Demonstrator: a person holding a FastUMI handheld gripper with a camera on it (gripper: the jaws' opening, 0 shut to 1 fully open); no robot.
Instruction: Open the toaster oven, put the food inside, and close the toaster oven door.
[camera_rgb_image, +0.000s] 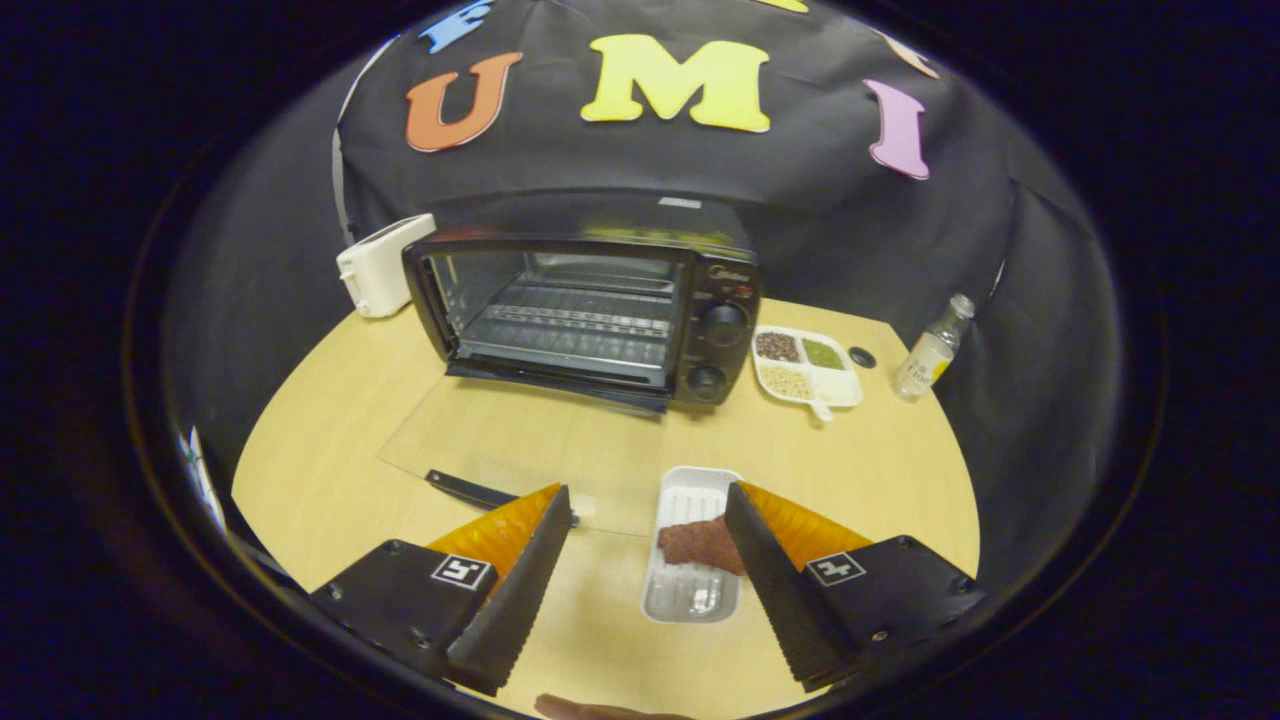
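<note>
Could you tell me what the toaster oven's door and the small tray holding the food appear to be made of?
The toaster oven's door, folded down flat on the table, looks like clear glass: the wood grain shows straight through it, and a dark handle runs along its front edge. The small tray looks like glossy white plastic or glazed ceramic, ribbed inside; which one cannot be told. The open gripper hovers above it.

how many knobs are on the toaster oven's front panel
2. The upper knob sits mid-panel, right of the open oven cavity; the lower knob is below it, near the panel's base. The gripper hangs open, well short of them.
</note>
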